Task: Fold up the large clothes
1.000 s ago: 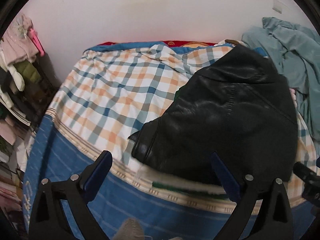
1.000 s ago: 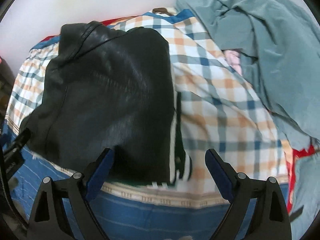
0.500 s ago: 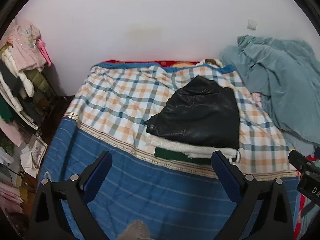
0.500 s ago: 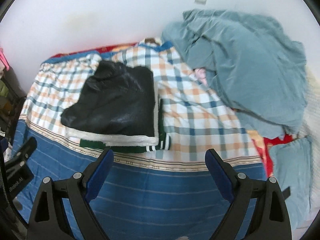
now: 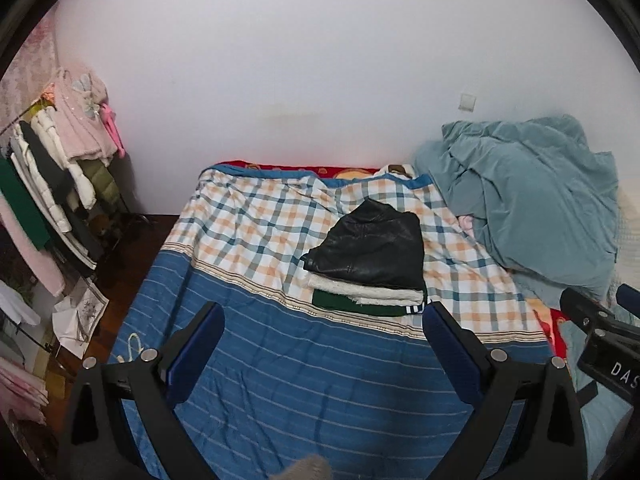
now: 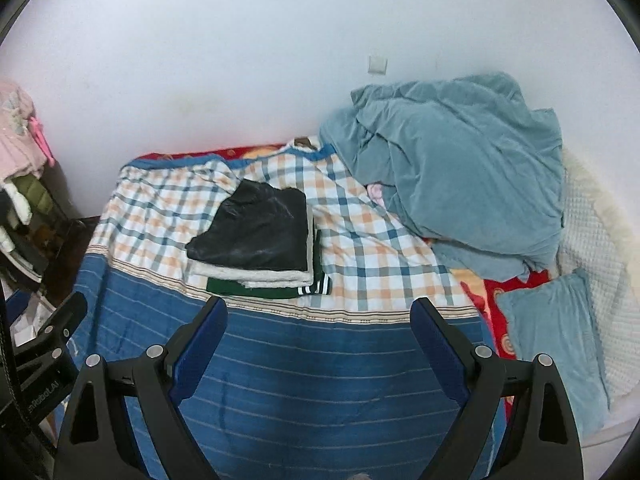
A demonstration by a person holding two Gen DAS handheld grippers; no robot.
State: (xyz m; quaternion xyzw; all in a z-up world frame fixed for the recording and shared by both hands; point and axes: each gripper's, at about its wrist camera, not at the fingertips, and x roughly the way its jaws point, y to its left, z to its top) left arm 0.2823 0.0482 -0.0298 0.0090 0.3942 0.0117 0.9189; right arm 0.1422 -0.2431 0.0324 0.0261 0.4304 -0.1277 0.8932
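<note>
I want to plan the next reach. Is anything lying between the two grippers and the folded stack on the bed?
Nothing visible does. Only bare blue striped bedding lies between the open left hand-held gripper, the open right hand-held gripper and the folded stack.

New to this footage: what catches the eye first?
A neat stack on the checked sheet, mid-bed: black leather jacket on top, white fleece and green garments beneath. A rumpled teal blanket is heaped at the bed's right, against the wall. Both grippers hang open, empty.
</note>
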